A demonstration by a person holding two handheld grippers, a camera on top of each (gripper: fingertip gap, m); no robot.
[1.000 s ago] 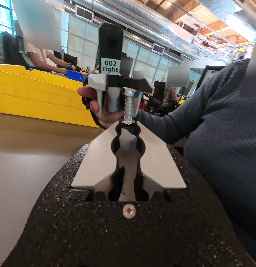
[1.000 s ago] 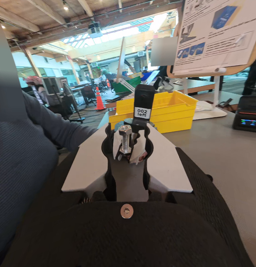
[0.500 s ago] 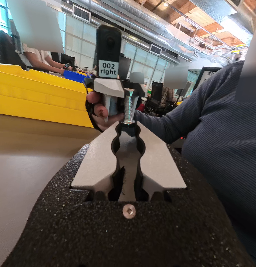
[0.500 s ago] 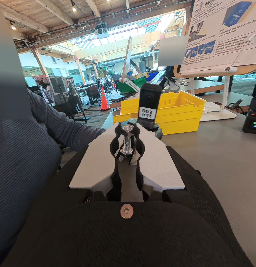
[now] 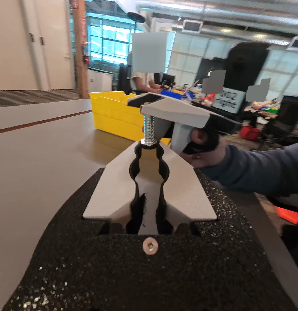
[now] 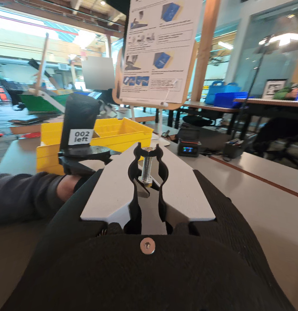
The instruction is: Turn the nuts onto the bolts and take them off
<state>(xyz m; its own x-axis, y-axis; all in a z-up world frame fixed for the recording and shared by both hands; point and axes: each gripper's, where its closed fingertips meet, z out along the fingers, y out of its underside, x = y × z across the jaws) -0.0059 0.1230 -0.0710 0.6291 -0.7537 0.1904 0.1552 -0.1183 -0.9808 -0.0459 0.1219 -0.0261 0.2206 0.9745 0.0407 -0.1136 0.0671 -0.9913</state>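
A silver bolt stands upright between my two grippers, above the table. My left gripper is shut on the hex nut at the bolt's lower end. My right gripper is shut on the bolt's hex head, with the threaded shaft running down to the nut. In the left wrist view the right gripper comes in from the right, across the bolt's top. In the right wrist view the left gripper comes in from the left, below.
A yellow bin stands on the grey table behind the bolt; it also shows in the right wrist view. An instruction board on a stand and a small black device are at the back right. A sleeved arm holds the right gripper. One gripper's finger ends stand about 5 centimeters off the other's.
My right gripper has closed from open around the bolt to shut on its head. The grippers have turned about a quarter turn relative to each other around the bolt; both views have swung.
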